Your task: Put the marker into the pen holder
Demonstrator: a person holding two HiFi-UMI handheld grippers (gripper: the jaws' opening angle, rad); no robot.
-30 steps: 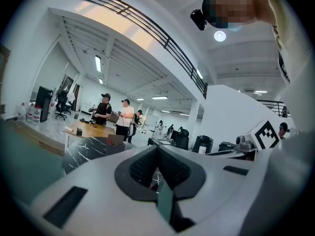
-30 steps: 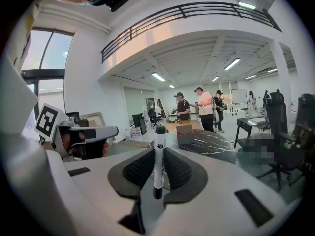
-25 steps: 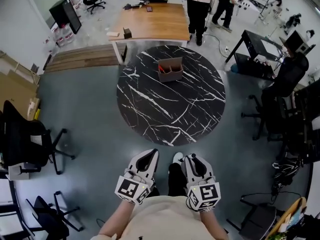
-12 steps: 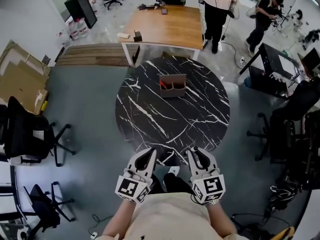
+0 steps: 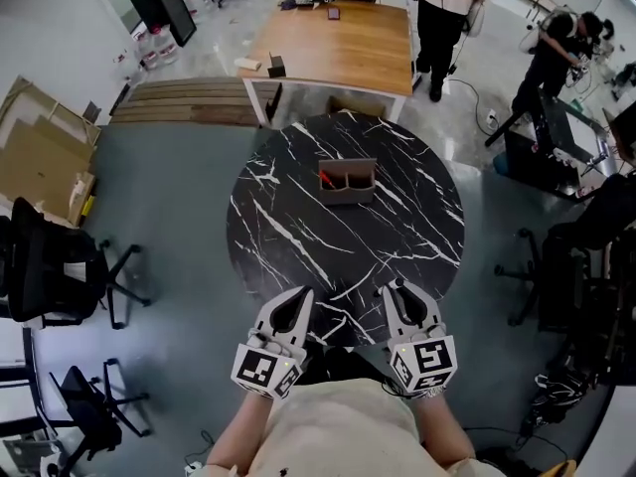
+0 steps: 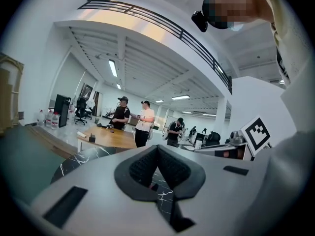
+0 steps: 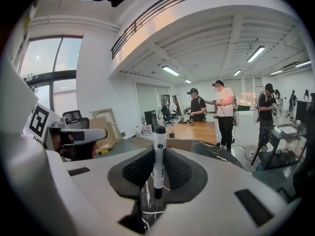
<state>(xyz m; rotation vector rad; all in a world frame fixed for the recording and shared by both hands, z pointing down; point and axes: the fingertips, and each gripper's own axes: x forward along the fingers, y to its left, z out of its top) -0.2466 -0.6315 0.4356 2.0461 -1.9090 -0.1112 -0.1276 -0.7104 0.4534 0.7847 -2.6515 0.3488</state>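
A brown pen holder (image 5: 347, 181) stands past the middle of the round black marble table (image 5: 298, 237), with something red in its left compartment. My right gripper (image 5: 399, 291) hovers at the table's near edge, shut on a white marker (image 7: 159, 154) with a black cap that stands upright between the jaws. In the right gripper view the pen holder (image 7: 182, 144) shows just beyond the marker. My left gripper (image 5: 298, 298) hangs beside the right one at the near edge. In the left gripper view my left gripper (image 6: 157, 151) is shut with nothing in it.
Behind the round table is a wooden table (image 5: 333, 43) with people standing at it. Office chairs (image 5: 50, 266) and cardboard (image 5: 40, 157) are at the left. Dark desks, a seated person and chairs (image 5: 566, 147) stand at the right.
The person has walked toward the round table. Both grippers, a second ago over the floor short of it, now reach its near edge. The marker stays in the right gripper.
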